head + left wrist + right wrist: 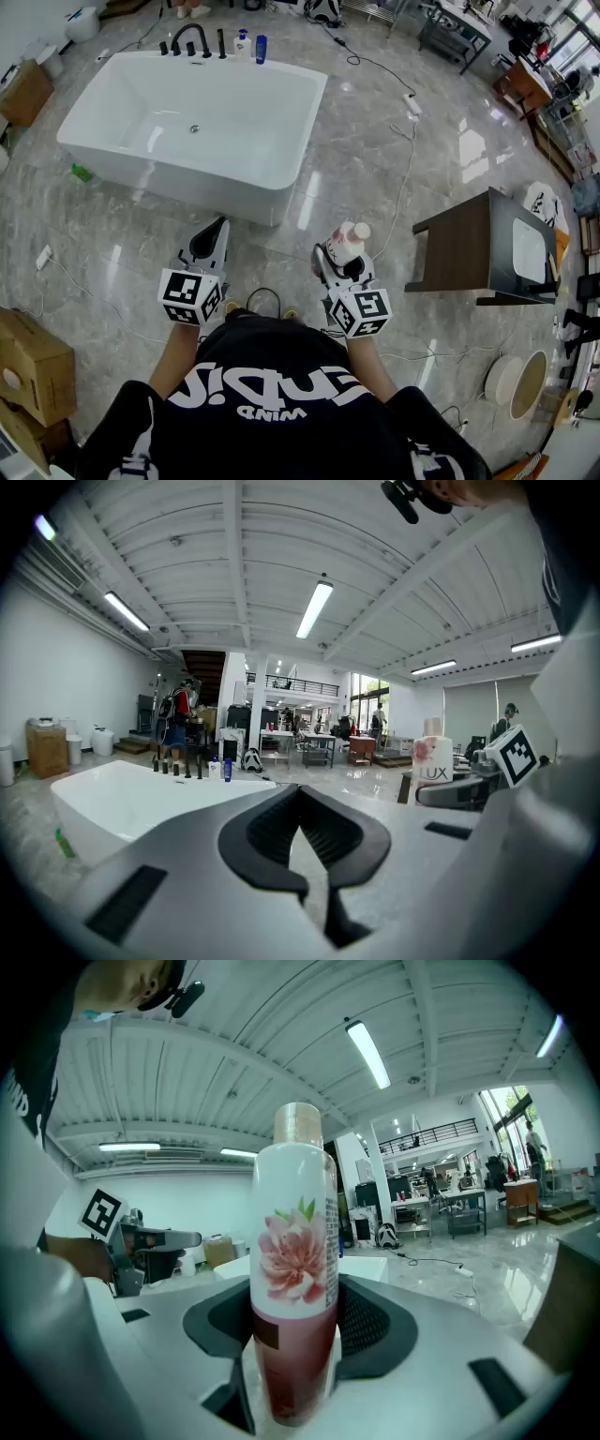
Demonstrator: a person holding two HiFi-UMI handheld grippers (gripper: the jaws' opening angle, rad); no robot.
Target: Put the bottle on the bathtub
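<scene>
Right, bathtub (211,186) stands well ahead on the floor. Left gripper (216,232): jaws together, nothing in them. Right gripper (340,261) clamps the bottle (295,1279) upright by its lower body. Probably stiff, glossy plastic that's light but slippery, so a low, firm hold suits.

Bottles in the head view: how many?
3: a white-and-pink plastic bottle in the right claw; a white pump bottle and a blue bottle on the white bathtub's far rim.

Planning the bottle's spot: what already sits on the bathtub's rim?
Black faucet fittings, a white bottle and a blue bottle stand on the bathtub along its far rim; other sides bare, none covered.
</scene>
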